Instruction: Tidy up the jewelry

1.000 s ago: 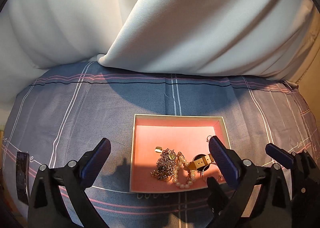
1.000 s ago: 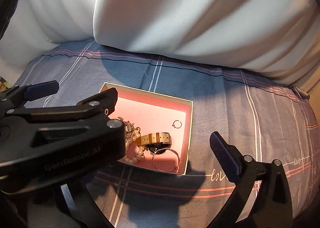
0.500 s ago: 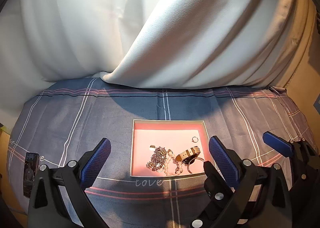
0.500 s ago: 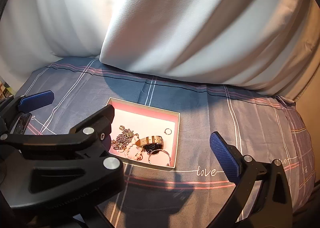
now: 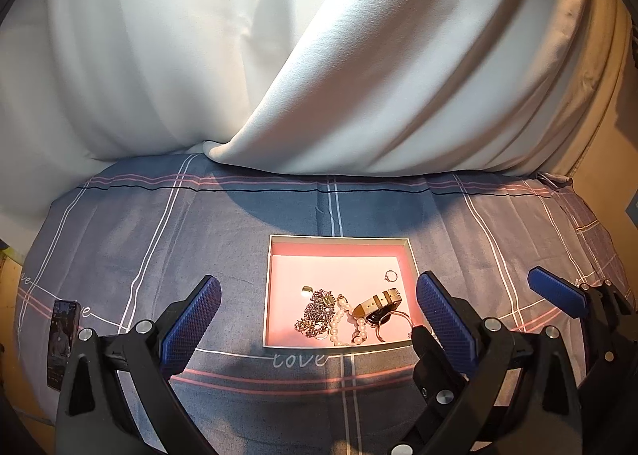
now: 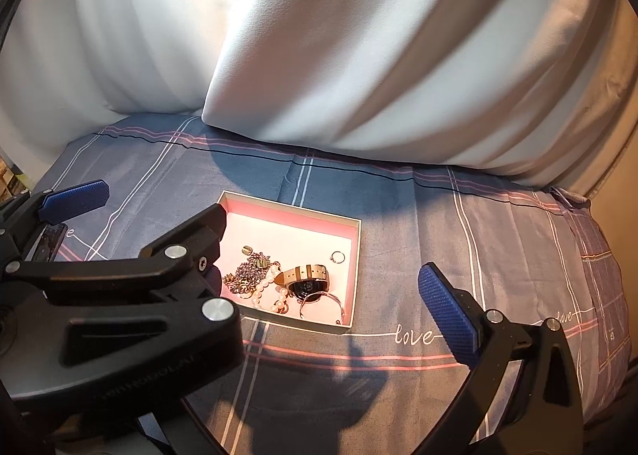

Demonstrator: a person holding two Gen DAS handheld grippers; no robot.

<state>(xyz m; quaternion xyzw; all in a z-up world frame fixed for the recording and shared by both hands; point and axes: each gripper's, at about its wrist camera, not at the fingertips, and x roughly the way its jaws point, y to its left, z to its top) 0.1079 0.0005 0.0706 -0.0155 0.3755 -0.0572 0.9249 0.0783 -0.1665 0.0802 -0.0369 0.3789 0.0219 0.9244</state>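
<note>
A shallow pink-lined box (image 5: 339, 244) (image 6: 293, 211) lies on the blue plaid bedsheet. In it are a tangled chain necklace (image 5: 315, 311) (image 6: 247, 273), a pearl bracelet (image 5: 339, 325) (image 6: 263, 295), a watch with a tan strap (image 5: 379, 305) (image 6: 307, 279), a thin bangle (image 6: 321, 305) and a small ring (image 5: 390, 276) (image 6: 337, 257). My left gripper (image 5: 317, 325) is open and empty, held above the box's near edge. My right gripper is open and empty, to the right of the left one; its fingers (image 5: 556, 291) (image 6: 446, 313) show in both views.
White curtains (image 5: 319, 56) hang down to the far edge of the bed. A phone (image 5: 62, 337) lies on the sheet at the left. The sheet (image 6: 478, 239) stretches to the right of the box, with the bed's edge at far right.
Both grippers have pulled back and up from the box, which looks smaller and farther. The jewelry has not moved. Both grippers stay open.
</note>
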